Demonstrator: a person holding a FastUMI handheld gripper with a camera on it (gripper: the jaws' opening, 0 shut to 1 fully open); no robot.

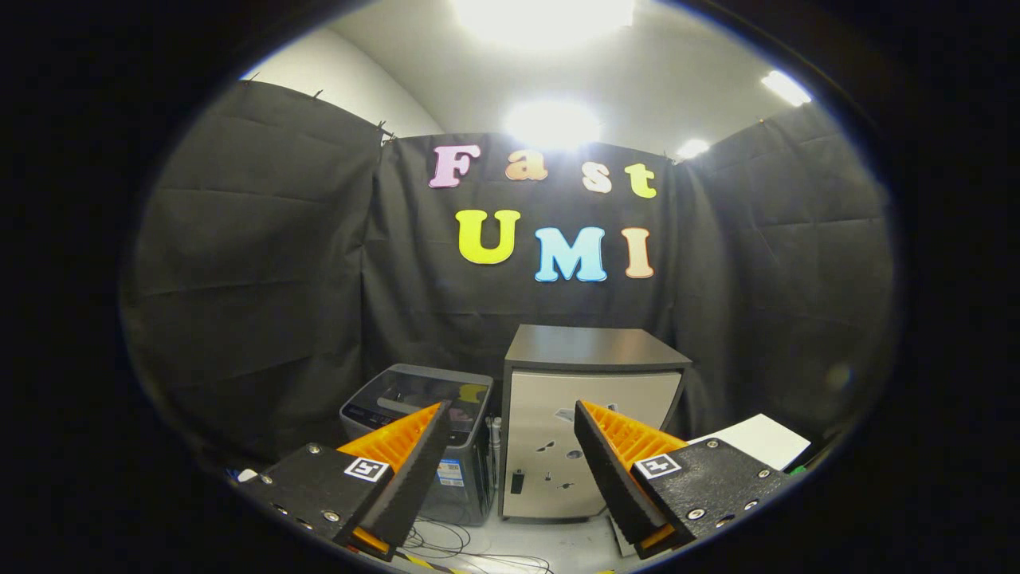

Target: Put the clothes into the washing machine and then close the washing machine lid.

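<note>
A small grey top-loading washing machine point(430, 422) stands on the floor beyond my left finger, against the booth's black cloth wall. Its dark see-through lid point(422, 392) lies flat and shut on top. No clothes can be made out; faint shapes show under the lid but I cannot tell what they are. My gripper point(510, 426) is open, held well back from the machine and above the floor, with nothing between its fingers point(406, 462).
A pale cabinet point(586, 414) with a dark top stands right beside the washing machine, just ahead between the fingers. A white flat board point(757, 438) lies at the right. Loose cables point(462, 546) trail over the floor in front of the machine.
</note>
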